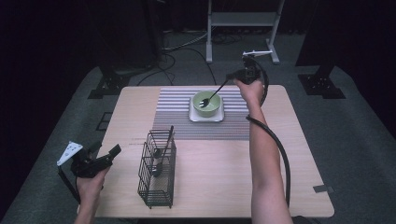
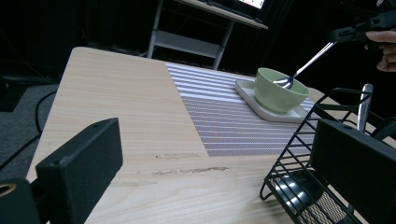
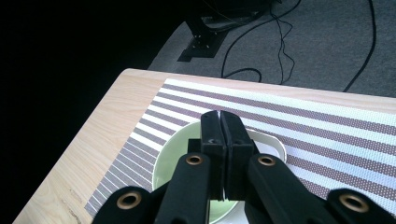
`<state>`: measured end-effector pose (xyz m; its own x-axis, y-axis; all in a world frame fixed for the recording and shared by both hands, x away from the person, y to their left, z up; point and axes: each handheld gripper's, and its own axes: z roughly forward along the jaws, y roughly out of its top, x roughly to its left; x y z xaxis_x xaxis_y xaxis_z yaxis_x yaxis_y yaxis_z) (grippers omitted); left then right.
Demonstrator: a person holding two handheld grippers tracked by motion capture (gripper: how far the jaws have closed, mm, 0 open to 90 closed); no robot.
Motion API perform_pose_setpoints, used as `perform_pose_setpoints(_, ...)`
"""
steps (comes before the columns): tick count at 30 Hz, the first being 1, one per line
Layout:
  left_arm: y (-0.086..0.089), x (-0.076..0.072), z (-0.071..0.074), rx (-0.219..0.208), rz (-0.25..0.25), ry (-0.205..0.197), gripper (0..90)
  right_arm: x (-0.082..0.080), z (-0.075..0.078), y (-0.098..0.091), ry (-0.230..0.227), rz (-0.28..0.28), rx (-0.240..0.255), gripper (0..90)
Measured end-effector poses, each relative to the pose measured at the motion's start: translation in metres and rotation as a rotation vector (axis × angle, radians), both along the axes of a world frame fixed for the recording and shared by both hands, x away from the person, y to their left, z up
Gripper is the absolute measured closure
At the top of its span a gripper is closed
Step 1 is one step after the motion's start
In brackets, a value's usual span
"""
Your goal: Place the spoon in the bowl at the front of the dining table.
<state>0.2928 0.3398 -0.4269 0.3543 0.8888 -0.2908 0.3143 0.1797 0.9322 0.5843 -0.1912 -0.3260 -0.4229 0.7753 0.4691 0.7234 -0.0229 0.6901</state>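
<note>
The spoon (image 1: 215, 93) slants down into the green bowl (image 1: 205, 104), its scoop resting inside while the right tongs (image 1: 233, 77) pinch the far end of the handle, pressed together on it. The bowl sits on a white square plate (image 1: 192, 113) on the striped mat (image 1: 173, 114), toward the far side of the tabletop (image 1: 219, 177). To set the spoon down well, the handle should probably be lowered until it leans on the bowl's rim before the grip loosens, or it may tip out or rock the bowl. The left tongs (image 1: 105, 153) are spread and hold nothing, near the wire rack (image 1: 159, 170) where other utensils stand.
</note>
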Motion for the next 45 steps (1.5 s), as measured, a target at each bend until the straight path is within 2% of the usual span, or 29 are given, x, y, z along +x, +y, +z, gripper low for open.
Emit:
perform_pose_setpoints(17, 0.000, 0.000, 0.000, 0.000, -0.001, -0.001, 1.5, 0.002, -0.016, -0.001, 0.028, -0.015, 0.014, 88.9)
perform_pose_setpoints(28, 0.000, 0.000, 0.000, -0.002, 0.003, 0.002, 1.5, 0.004, -0.040, -0.006, 0.071, -0.024, 0.052, 88.6)
perform_pose_setpoints(32, -0.001, 0.001, -0.001, -0.007, 0.004, 0.007, 1.5, 0.005, -0.048, -0.010, 0.078, -0.035, 0.086, 88.4)
perform_pose_setpoints(37, -0.002, 0.003, -0.001, 0.002, -0.001, 0.011, 1.5, 0.006, -0.060, -0.023, 0.113, -0.049, 0.123, 78.7)
perform_pose_setpoints(39, -0.003, 0.003, -0.002, 0.001, -0.002, 0.011, 1.5, 0.005, -0.064, -0.026, 0.120, -0.050, 0.123, 75.9)
perform_pose_setpoints(41, -0.003, 0.004, -0.002, 0.002, -0.002, 0.011, 1.5, 0.003, -0.067, -0.032, 0.122, -0.055, 0.136, 73.5)
perform_pose_setpoints(45, -0.003, 0.004, -0.002, 0.006, -0.001, 0.011, 1.5, -0.001, -0.068, -0.041, 0.120, -0.057, 0.133, 69.4)
